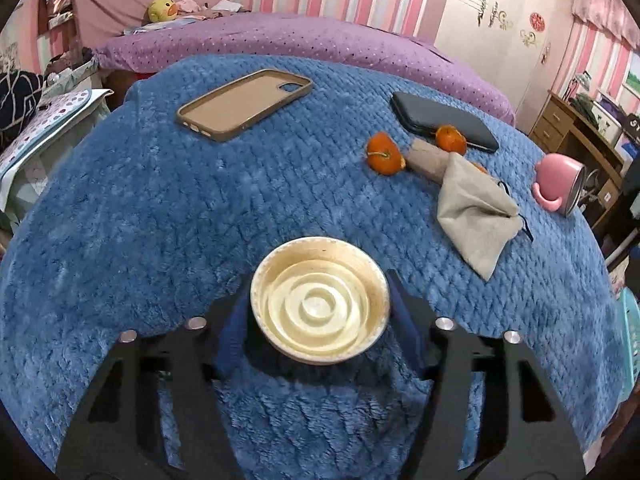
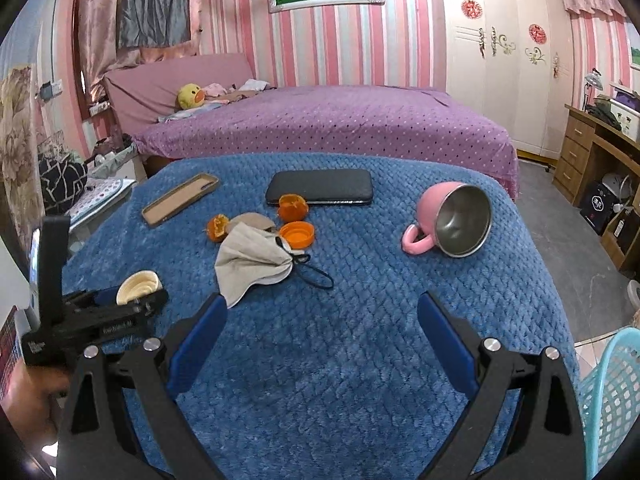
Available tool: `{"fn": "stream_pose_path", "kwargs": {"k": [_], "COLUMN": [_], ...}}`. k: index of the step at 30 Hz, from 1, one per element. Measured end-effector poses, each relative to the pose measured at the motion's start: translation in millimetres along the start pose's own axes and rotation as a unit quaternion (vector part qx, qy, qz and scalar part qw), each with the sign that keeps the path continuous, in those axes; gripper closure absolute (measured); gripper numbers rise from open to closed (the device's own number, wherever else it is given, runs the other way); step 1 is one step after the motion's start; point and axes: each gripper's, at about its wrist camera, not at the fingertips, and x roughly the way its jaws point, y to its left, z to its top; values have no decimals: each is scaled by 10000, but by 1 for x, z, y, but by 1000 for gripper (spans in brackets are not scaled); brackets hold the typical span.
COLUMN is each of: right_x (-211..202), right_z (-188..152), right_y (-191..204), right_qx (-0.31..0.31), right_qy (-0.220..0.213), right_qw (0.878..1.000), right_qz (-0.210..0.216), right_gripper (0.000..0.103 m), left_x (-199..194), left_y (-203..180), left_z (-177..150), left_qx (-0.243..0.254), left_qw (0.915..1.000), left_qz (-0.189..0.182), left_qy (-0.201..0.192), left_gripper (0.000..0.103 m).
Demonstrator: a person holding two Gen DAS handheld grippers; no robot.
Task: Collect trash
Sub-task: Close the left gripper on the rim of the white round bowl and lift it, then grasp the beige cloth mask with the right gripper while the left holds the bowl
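Observation:
A used cream paper cup (image 1: pixel 320 308) stands on the blue blanket (image 1: pixel 160 220) right in front of my left wrist camera. My left gripper (image 1: pixel 318 280) has a blue pad against each side of it and is shut on it. The right wrist view shows the same cup (image 2: pixel 138 282) in that gripper (image 2: pixel 132 300) at the left. Orange peel pieces (image 2: pixel 218 227) (image 2: pixel 293 206) and an orange cap (image 2: pixel 297 234) lie mid-blanket beside a beige cloth (image 2: pixel 248 260). My right gripper (image 2: pixel 320 320) hovers open over bare blanket, nothing between its fingers.
A tan phone case (image 2: pixel 180 198) and a black phone (image 2: pixel 320 186) lie at the far side. A pink mug (image 2: pixel 452 220) lies on its side to the right. A turquoise basket (image 2: pixel 612 396) stands off the blanket's right edge. A purple bed (image 2: pixel 340 120) is behind.

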Motion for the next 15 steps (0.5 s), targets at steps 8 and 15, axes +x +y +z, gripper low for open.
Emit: {"fn": "stream_pose_path", "kwargs": {"k": [8, 15], "right_x": [8, 42], "right_z": [0, 11], "right_y": [16, 55], "right_qx": [-219, -533], "right_qy": [51, 247], "right_qw": [9997, 9982], "right_qz": [-36, -130], "right_gripper": [9, 9], "left_x": [-22, -50], "left_y": [14, 43], "left_z": [12, 28], "left_qx": [-177, -672], "left_qw": [9993, 9954], "left_qz": [36, 61], "left_qy": [-313, -683], "left_gripper": [42, 42]}}
